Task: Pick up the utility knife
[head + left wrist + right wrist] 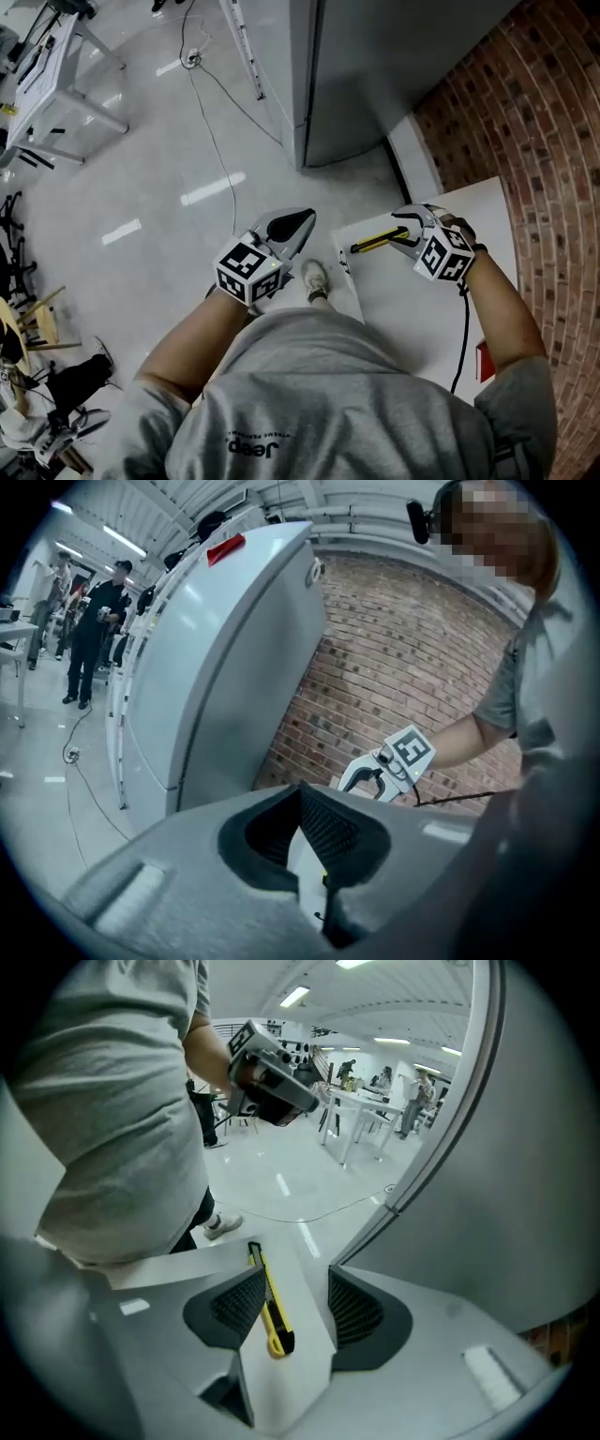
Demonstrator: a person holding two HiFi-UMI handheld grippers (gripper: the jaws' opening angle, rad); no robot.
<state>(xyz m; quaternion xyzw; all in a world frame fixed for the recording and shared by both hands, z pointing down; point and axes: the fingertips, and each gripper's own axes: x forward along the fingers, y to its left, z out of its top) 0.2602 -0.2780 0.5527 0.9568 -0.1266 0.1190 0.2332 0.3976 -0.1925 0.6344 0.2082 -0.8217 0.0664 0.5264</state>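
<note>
1. Yellow and black, the knife (pixel 380 242) lies flat on the white bench (pixel 412 319). It is close to the far edge and roughly parallel to it, with 1 end near the far left corner.
2. The right gripper (pixel 405 232) sits low over that corner with its 2 jaws spread wide, 1 on each side of the knife.
3. In the right gripper view the knife rests on the bench between the ribbed pads (pixel 234 1302). It is hard up beside the pad on the picture's left and clear of the other; nothing is clamped.
4. The left gripper (pixel 302 222) hangs over the floor (pixel 141 187), just off the bench's left edge. Its jaws are pressed together with nothing between them.
5. A black cable (pixel 461 328) runs from the right gripper back across the bench, beside the forearm.
6. A small red thing (pixel 483 361) shows at the bench's right edge; what it is cannot be told.
7. A grey cabinet (pixel 394 75) stands beyond the far edge, and a brick wall (pixel 534 131) runs along the right edge.
8. A pale shoe (pixel 316 278) stands on the floor just beside the left edge, between the 2 grippers.
</note>
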